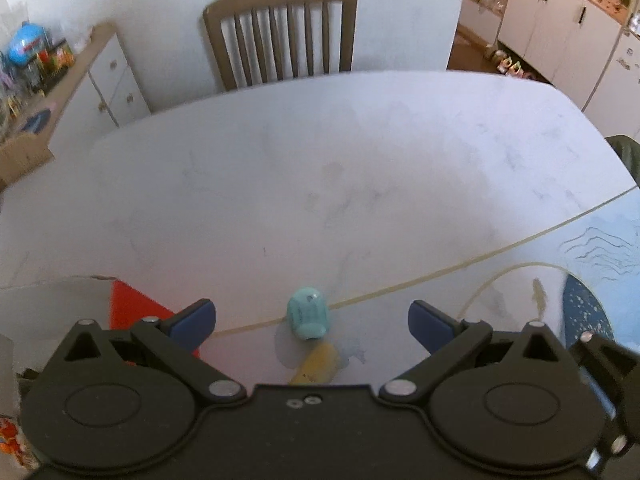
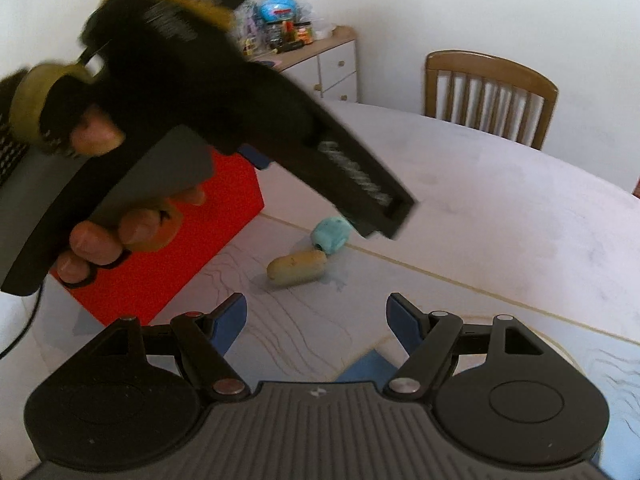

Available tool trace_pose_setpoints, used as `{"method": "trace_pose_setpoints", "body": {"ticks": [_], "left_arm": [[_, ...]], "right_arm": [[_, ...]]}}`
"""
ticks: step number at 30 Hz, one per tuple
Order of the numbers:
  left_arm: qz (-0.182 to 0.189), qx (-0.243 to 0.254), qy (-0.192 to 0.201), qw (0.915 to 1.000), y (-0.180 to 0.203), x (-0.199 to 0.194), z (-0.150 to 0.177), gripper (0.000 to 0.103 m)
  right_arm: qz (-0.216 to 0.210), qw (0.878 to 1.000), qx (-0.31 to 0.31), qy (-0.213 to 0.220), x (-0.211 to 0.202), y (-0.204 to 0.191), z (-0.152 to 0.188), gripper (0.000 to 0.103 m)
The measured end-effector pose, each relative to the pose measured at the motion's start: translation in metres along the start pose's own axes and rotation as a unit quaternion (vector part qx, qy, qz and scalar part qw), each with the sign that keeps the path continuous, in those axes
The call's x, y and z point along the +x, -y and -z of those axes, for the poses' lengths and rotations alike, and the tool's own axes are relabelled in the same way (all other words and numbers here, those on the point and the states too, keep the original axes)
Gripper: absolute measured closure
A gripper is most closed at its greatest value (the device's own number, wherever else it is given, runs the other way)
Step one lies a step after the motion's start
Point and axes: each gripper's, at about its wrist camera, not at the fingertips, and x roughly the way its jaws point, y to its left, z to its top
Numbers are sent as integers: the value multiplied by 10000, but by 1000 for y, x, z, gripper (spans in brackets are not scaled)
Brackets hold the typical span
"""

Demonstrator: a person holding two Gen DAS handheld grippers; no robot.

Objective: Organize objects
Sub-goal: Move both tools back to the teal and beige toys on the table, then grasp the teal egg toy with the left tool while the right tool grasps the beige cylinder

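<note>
At the far left of the table (image 1: 280,168) stands a red box (image 2: 168,256), matte and plain-sided, with no lettering that can be read. In the right wrist view the person's hand (image 2: 108,236) grips the handle of the left gripper (image 1: 310,318) in front of this box, its body blurred.

Just right of the box lie two small things, touching end to end: a turquoise ribbed toy (image 1: 308,317), barrel-shaped with a small dark hole at one end, and a tan sausage-shaped piece (image 2: 296,268), smooth and rounded. They rest on a pale mat (image 2: 304,332) printed with thin wavy lines, close to its yellowish border. The left gripper hangs above them with its blue-padded jaws wide apart, the turquoise toy lying between the pads and touching neither.

Further right, the right gripper (image 2: 316,326) is nearer the table edge, its jaws likewise spread and holding nothing. A small emblem sits on its ridged body; it is too small to read. A wooden slat-back chair (image 1: 282,32) stands behind the table.
</note>
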Motion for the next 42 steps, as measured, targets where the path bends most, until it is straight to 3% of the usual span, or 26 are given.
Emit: {"method": "trace_pose_setpoints", "body": {"ticks": [9,19,23,26,30,35,39,42], "left_arm": [[-21,71,-241,9997,4,25,-12,4],[40,-214,-590,9980,-4,50,-12,23],[62,-298,-657,9974,-7,54,-10,26],[75,-332,-699,9970,-9,56,-7,35],[87,-388,-681,9969,-12,54,-3,42],[86,-410,-684,9968,-11,55,-2,50],[93,-379,-626,9973,-10,54,-2,64],[93,-380,-604,9974,-11,54,-1,73]], "right_arm": [[-16,9996,-291,-56,41,-9,-1,26],[-100,9991,-421,-36,63,-9,1,26],[-85,9990,-436,-47,69,-10,2,26],[-70,9989,-466,-58,74,-10,3,27],[-92,9985,-542,-36,75,-13,4,30],[-77,9981,-618,-5,76,-18,3,41],[-21,9983,-584,-3,74,-18,4,52],[-17,9985,-541,-59,70,-15,6,52]]}}
